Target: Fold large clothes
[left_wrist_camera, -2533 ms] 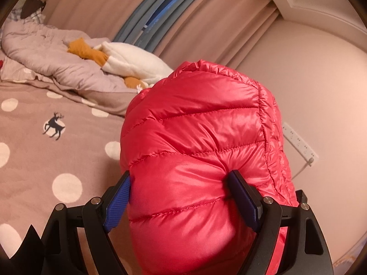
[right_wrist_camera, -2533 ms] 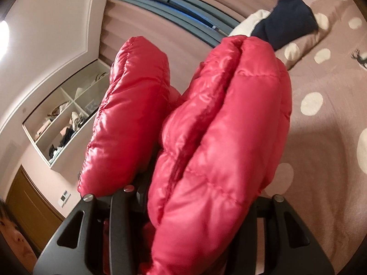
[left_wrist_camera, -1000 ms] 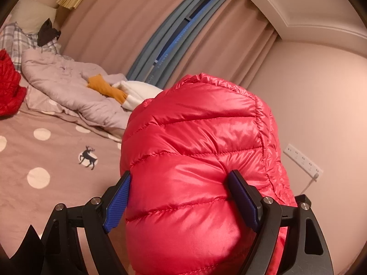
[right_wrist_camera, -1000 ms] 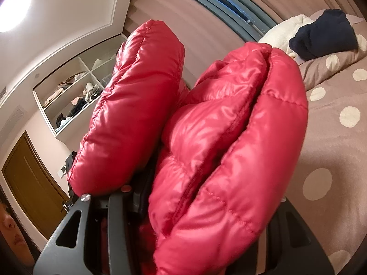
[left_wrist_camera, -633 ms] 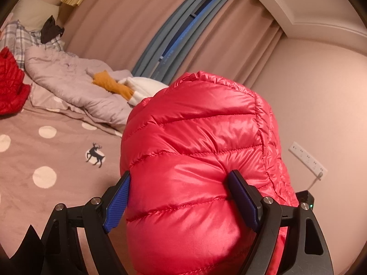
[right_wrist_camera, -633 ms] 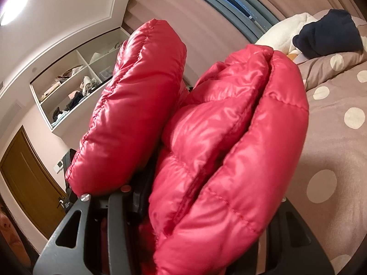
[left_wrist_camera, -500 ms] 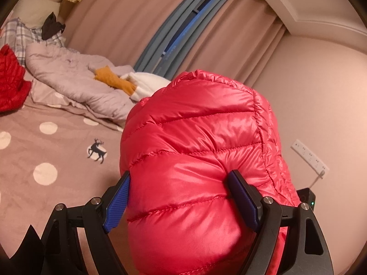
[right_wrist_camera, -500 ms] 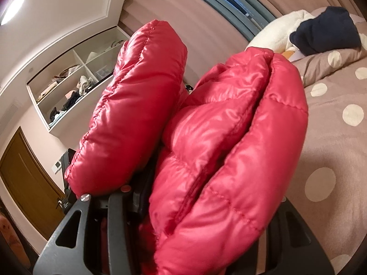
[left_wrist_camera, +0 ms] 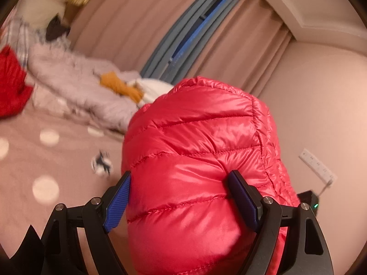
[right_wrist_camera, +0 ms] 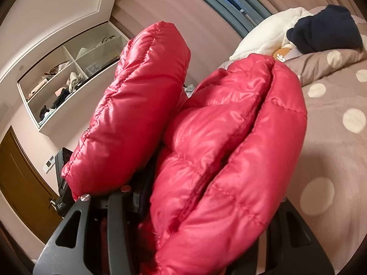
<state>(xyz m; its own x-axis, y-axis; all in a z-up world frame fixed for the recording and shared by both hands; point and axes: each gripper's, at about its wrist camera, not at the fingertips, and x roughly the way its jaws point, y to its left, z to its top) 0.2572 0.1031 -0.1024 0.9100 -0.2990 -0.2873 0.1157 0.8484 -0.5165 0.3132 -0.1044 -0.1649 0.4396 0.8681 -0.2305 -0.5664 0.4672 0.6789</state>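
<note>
A shiny red quilted down jacket [left_wrist_camera: 195, 160] fills the left wrist view. My left gripper [left_wrist_camera: 181, 183] is shut on a thick bunch of it, its blue pads [left_wrist_camera: 117, 204] pressed into both sides. In the right wrist view the same jacket [right_wrist_camera: 224, 151] bulges in thick folds over my right gripper [right_wrist_camera: 188, 197], which is shut on it; its fingers are mostly hidden under the fabric. Both grippers hold the jacket up above the brown polka-dot bed [right_wrist_camera: 339, 151].
On the bed lie a grey quilt [left_wrist_camera: 75, 91], an orange and white plush [left_wrist_camera: 128, 87], a red garment [left_wrist_camera: 11, 87] at far left, and a dark blue garment [right_wrist_camera: 325, 29]. Curtains [left_wrist_camera: 142, 34], a wall shelf [right_wrist_camera: 68, 78], a wooden door [right_wrist_camera: 20, 183] and a wall socket [left_wrist_camera: 316, 165] surround.
Both grippers have kept their hold on the jacket. The left view has swung a little, blurring the bed; the right view has tilted slightly, showing more bed at right.
</note>
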